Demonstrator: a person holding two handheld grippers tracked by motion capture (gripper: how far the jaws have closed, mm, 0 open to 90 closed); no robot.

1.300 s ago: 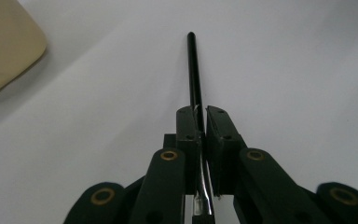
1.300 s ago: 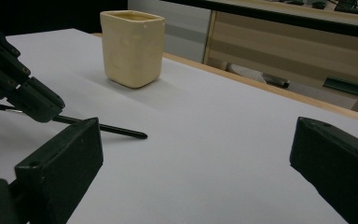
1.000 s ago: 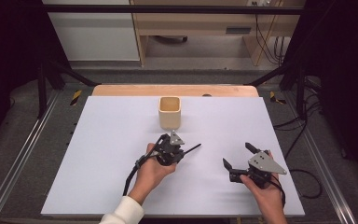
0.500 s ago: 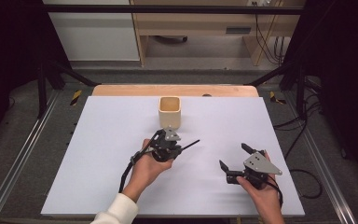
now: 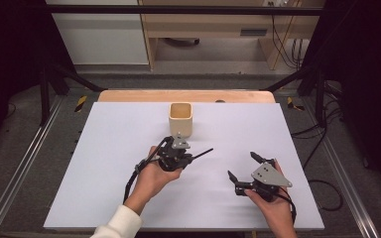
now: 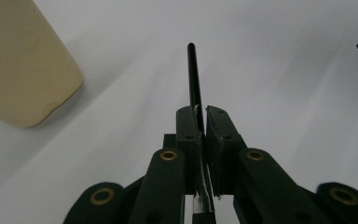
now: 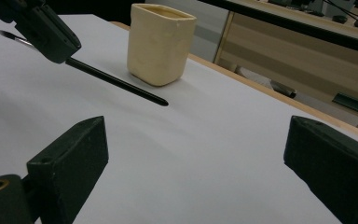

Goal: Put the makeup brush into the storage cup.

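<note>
Left gripper [image 5: 191, 157]: one; jaws pressed together on one thin black stick [image 6: 194, 79], clamped partway along its length, the long end jutting out past the jaw tips above the white table surface [image 5: 104, 148].

Right gripper [image 5: 240, 167]: one; jaws spread wide, holding nothing, touching nothing visible.

Cream cup [image 5: 181, 119]: one; upright, beyond the left gripper and just to its side, apart from the stick's tip.

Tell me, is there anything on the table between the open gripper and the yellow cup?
Nothing rests there. The high view shows bare white table between the right gripper and the cup; the left gripper's black stick hangs above it.
</note>
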